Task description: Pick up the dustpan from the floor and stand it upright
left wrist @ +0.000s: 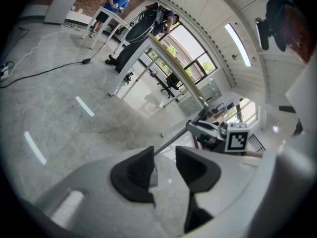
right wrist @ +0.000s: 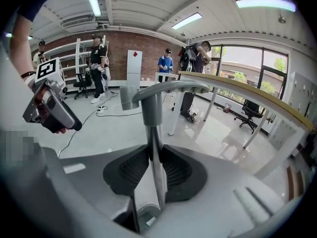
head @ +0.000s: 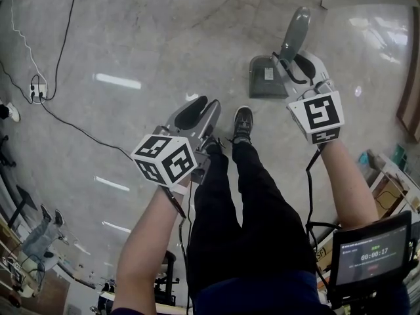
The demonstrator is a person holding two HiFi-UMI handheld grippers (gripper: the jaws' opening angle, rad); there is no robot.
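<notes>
In the head view the grey dustpan (head: 265, 77) hangs upright just over the floor, its pan at the bottom and its long handle (head: 296, 28) rising above. My right gripper (head: 296, 65) is shut on the handle's stem. The right gripper view shows that stem (right wrist: 154, 148) pinched between the two black pads (right wrist: 130, 171), the handle's bent top (right wrist: 163, 90) above them and my right gripper (right wrist: 155, 170) closed around it. My left gripper (head: 201, 113) stands open and empty over the floor, left of the dustpan. Its fingers (left wrist: 134, 171) show a bare gap in the left gripper view (left wrist: 165, 166).
A power strip (head: 38, 90) with black and white cables lies at the floor's left. The person's shoe (head: 242, 122) is between the grippers. A small screen (head: 371, 254) sits at the lower right. White tables (right wrist: 233, 90) and people (right wrist: 97, 58) stand further off.
</notes>
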